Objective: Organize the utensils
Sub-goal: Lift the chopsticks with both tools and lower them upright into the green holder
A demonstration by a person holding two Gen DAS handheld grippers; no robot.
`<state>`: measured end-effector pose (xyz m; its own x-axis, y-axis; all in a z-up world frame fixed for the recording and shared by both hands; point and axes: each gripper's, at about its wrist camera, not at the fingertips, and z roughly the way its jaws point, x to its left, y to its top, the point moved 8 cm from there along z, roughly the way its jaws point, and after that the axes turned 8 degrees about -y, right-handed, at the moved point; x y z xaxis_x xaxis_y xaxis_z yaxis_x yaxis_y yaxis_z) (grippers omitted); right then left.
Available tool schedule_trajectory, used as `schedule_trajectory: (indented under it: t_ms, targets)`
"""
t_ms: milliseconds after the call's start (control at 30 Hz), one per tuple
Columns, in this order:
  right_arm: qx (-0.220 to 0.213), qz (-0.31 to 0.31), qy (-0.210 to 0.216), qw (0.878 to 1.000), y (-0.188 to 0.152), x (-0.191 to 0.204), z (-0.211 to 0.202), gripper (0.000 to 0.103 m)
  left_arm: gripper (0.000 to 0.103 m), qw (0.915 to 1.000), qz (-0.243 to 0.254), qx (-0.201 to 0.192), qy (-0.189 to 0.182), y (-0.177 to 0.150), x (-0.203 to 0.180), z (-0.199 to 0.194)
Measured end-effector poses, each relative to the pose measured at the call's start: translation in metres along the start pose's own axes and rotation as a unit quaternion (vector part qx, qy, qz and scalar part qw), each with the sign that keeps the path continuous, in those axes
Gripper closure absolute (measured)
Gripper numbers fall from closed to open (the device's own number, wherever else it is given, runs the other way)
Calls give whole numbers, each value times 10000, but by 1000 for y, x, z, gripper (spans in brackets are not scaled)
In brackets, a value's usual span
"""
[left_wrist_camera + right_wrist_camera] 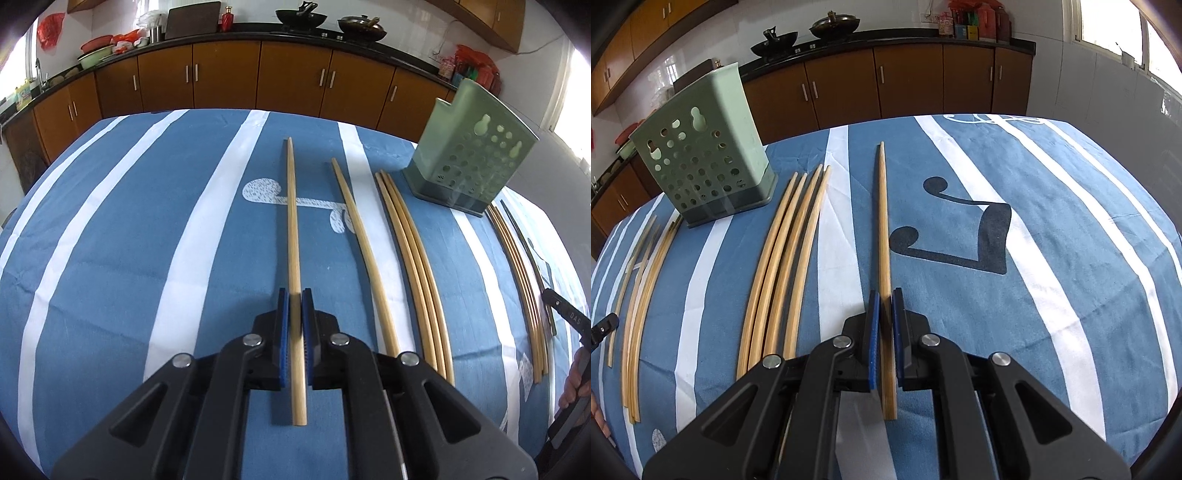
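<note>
My left gripper (295, 295) is shut on one pale wooden chopstick (293, 221), whose thin end points away over the blue striped tablecloth (129, 240). Right of it lie a single chopstick (355, 225), a row of three chopsticks (417, 266) and a further bundle (521, 277). The green perforated utensil holder (469, 155) stands upright at the far right. My right gripper (885, 295) is shut on another chopstick (884, 221). To its left lie several chopsticks (783, 258), then the holder (701, 158), and more chopsticks (641, 314) beyond that.
Brown kitchen cabinets (225, 77) with woks on the black counter run behind the table. The right gripper's black body (565, 317) and a hand show at the left view's right edge. The left gripper's tip (602, 328) shows at the right view's left edge.
</note>
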<state>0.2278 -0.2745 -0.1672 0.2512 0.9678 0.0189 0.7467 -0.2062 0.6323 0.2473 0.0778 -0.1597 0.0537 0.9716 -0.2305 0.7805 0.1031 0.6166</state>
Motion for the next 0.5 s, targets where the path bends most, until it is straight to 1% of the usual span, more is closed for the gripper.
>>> schedule_trajectory:
  t_ms: [300, 500]
  targets:
    - [2, -50, -1, 10000, -7, 1, -5, 95, 94, 9999, 103, -18, 57, -9, -2, -6]
    - [1, 41, 117, 9999, -7, 0, -4, 95, 95, 10000, 38, -31, -16, -10, 1, -7]
